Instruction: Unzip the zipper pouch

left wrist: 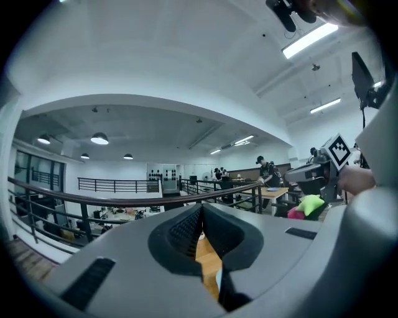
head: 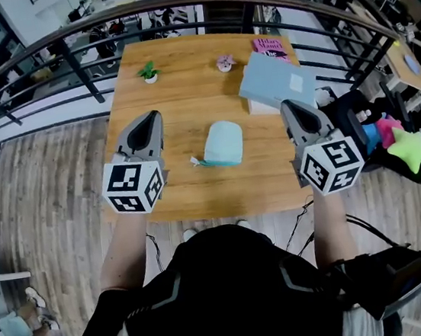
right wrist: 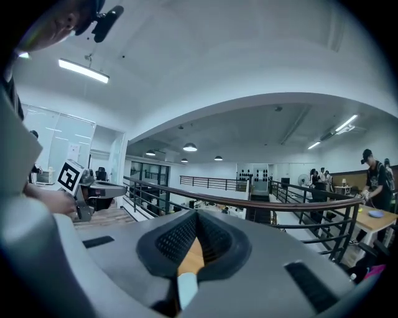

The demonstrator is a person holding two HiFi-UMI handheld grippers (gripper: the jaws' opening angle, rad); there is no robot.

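A pale mint zipper pouch (head: 223,143) lies flat at the middle of the wooden table (head: 186,101), its zipper edge toward me and a small pull tab (head: 194,161) at its left end. My left gripper (head: 154,117) hovers to the pouch's left with its jaws shut and nothing between them. On the pouch's right, my right gripper (head: 287,105) is also shut and empty. Neither touches the pouch. In the left gripper view the left gripper's (left wrist: 200,208) ribbed pads meet. In the right gripper view the right gripper's (right wrist: 196,215) pads meet too. Both views look out over the railing.
A small potted plant (head: 149,72) and a small pink ornament (head: 225,62) stand at the table's far side. A grey-blue box (head: 276,82) and a pink book (head: 270,46) lie at the far right. A dark railing (head: 174,7) runs behind; plush toys (head: 404,147) sit off the right.
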